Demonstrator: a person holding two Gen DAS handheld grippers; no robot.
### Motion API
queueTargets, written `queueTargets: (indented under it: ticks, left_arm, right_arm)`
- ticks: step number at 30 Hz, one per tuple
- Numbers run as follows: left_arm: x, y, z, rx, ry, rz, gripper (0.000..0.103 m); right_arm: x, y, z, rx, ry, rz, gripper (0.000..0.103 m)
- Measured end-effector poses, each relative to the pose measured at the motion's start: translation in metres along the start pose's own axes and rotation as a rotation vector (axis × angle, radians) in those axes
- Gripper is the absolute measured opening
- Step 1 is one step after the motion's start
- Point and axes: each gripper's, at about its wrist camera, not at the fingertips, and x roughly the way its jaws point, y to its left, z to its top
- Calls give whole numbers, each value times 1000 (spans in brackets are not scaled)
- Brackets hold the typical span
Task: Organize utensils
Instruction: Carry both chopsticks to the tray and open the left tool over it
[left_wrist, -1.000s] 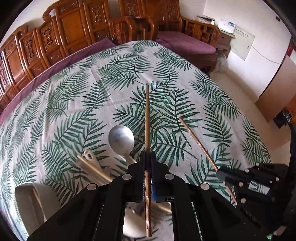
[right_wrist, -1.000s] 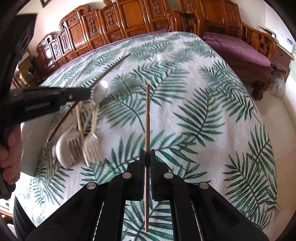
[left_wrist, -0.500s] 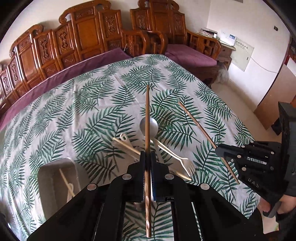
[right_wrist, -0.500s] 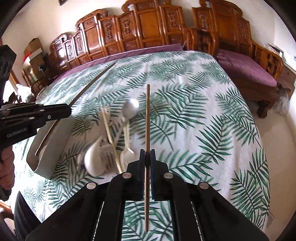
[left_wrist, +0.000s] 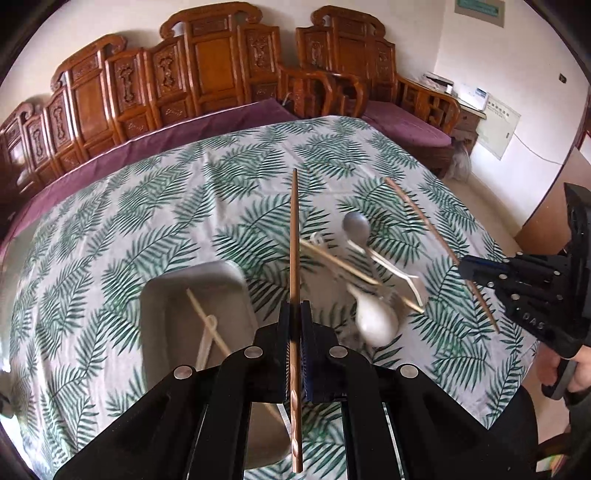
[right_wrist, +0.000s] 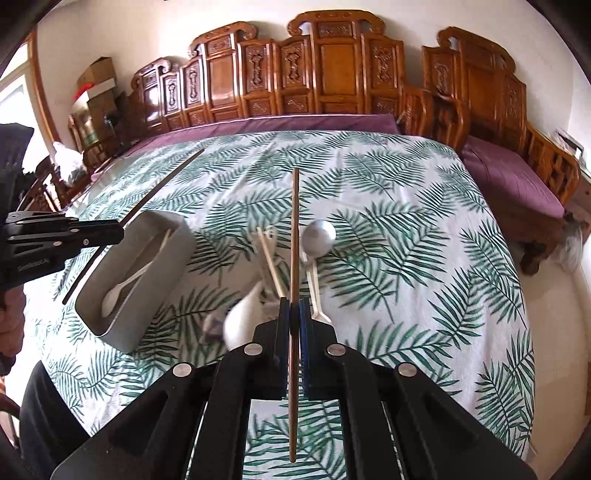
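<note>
The left gripper (left_wrist: 295, 314) tilts down over the bench (left_wrist: 155, 206), its jaws clamped on a dark chopstick (left_wrist: 293, 236) that points straight ahead, above the right edge of a grey tray (left_wrist: 229, 273) holding a pale chopstick and a white spoon. Right of the tray lies a loose heap: a metal spoon (left_wrist: 356, 227), a white fork (left_wrist: 413, 284), a white ladle-spoon (left_wrist: 376, 319). Farther right, the right gripper (right_wrist: 294, 310) is also angled down, closed tight on a second chopstick (right_wrist: 294, 229) above that heap. Carved wooden seating (left_wrist: 207, 74) stands behind.
</note>
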Motion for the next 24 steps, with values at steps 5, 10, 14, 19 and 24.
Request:
queueTargets:
  ticks: [5,10,14,19,24]
  left_arm:
    - [-4,29,-12,-33,4,34,5]
    - [-10,49,-22,-69,-2,48,5]
    - [-9,61,-30,-94,-4,58,5]
    - [-4,73,-38,-121,1,61,5]
    - [-3,82,-46,-146,-6,63,19]
  right_arm:
    - [4,25,4,-28,-2,18,6]
    - [11,55,12,-34,-3,54,6]
    - [12,84,18,-51,-8,83,6]
    - [14,114,23,-68,0,105,6]
    - [17,137,24,-86,16,110,6]
